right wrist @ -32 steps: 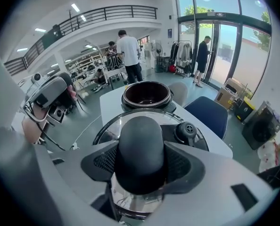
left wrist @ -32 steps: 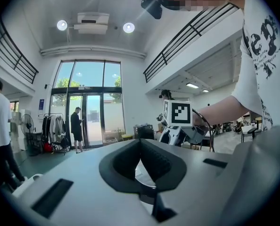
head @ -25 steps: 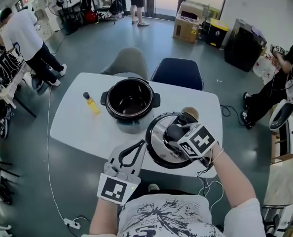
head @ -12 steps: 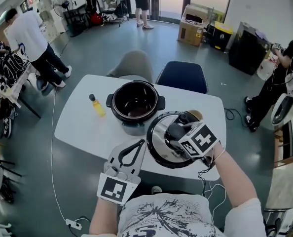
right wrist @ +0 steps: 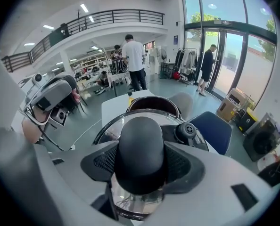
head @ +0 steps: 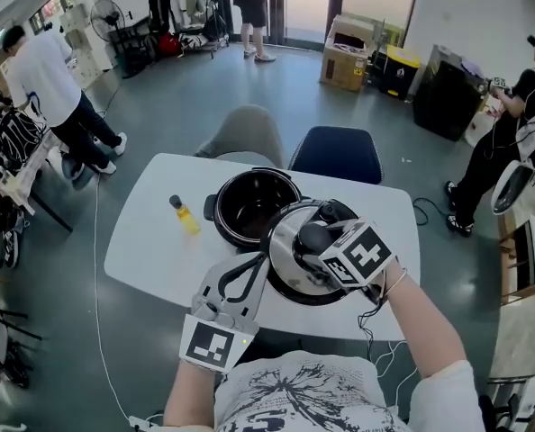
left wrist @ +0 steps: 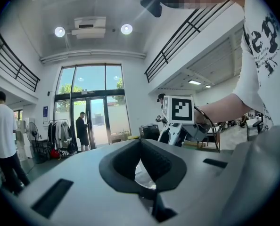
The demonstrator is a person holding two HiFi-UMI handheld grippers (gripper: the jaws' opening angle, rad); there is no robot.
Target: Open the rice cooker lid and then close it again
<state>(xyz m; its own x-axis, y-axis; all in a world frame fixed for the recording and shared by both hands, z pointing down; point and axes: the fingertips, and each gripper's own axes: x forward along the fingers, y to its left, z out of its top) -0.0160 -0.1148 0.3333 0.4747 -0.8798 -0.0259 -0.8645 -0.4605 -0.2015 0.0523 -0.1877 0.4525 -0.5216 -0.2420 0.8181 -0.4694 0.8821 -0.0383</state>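
Opening is done: we see the right gripper (head: 316, 239) clamped on the knob (right wrist: 140, 147) of the lid (head: 285, 277), held partly over the uncovered rice cooker (head: 240, 207); the left gripper (head: 249, 266) is closed and empty; reseating the lid remains

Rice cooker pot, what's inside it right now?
The rice cooker pot shows only a dark, bare interior. The lid, gripped by the right tongs, hides its near-right part.
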